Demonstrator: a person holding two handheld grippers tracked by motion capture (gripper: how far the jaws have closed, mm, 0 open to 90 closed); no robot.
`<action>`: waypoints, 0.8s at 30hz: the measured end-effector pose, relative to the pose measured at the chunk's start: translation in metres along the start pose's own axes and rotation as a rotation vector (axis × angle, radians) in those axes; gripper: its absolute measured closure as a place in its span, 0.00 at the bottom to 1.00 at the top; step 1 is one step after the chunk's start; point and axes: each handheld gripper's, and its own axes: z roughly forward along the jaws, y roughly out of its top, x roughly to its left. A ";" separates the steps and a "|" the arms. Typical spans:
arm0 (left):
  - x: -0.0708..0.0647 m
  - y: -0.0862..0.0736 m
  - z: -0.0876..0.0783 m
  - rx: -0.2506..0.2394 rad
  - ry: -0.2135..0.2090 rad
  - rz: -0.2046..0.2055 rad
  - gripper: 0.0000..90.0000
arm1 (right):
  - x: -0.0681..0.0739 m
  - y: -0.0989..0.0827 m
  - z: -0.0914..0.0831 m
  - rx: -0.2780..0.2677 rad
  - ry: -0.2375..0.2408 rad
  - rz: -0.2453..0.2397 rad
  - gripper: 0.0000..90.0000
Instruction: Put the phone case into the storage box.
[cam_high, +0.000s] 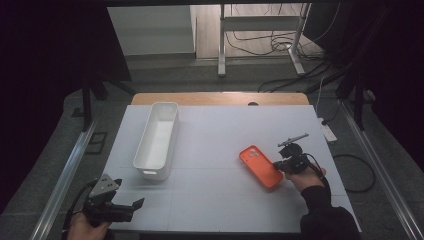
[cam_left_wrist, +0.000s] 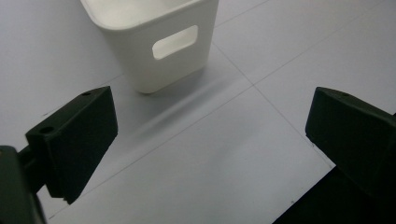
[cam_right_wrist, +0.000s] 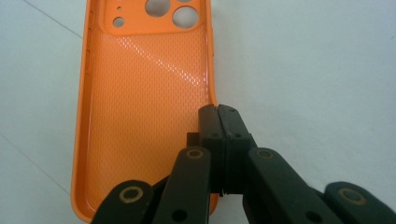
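An orange phone case (cam_high: 260, 166) lies inside-up on the white table, right of centre, with its camera cut-outs at the far end. My right gripper (cam_high: 280, 165) sits at the case's right long side. In the right gripper view its jaws (cam_right_wrist: 217, 112) are pressed together on the raised rim of the case (cam_right_wrist: 144, 107). My left gripper (cam_high: 132, 206) rests at the table's near left corner. Its jaws (cam_left_wrist: 210, 135) stand wide open with only bare table between them, facing the handle end of a white bin (cam_left_wrist: 140, 65).
The long white bin (cam_high: 157, 140) stands left of centre, running away from me, and nothing shows inside it. The white tabletop (cam_high: 215, 200) has a wooden strip (cam_high: 220, 98) at its far edge. Cables and a metal stand (cam_high: 260, 30) lie on the floor beyond.
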 end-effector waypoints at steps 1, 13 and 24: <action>0.001 0.000 0.000 -0.004 -0.007 -0.010 0.04 | 0.000 0.000 -0.001 -0.004 -0.001 0.000 0.98; 0.006 -0.001 -0.001 -0.017 -0.024 -0.054 0.02 | 0.006 0.003 -0.016 -0.087 0.005 -0.014 0.99; 0.014 -0.001 -0.001 -0.019 -0.093 -0.099 0.00 | 0.014 0.005 -0.028 -0.135 0.013 -0.024 0.98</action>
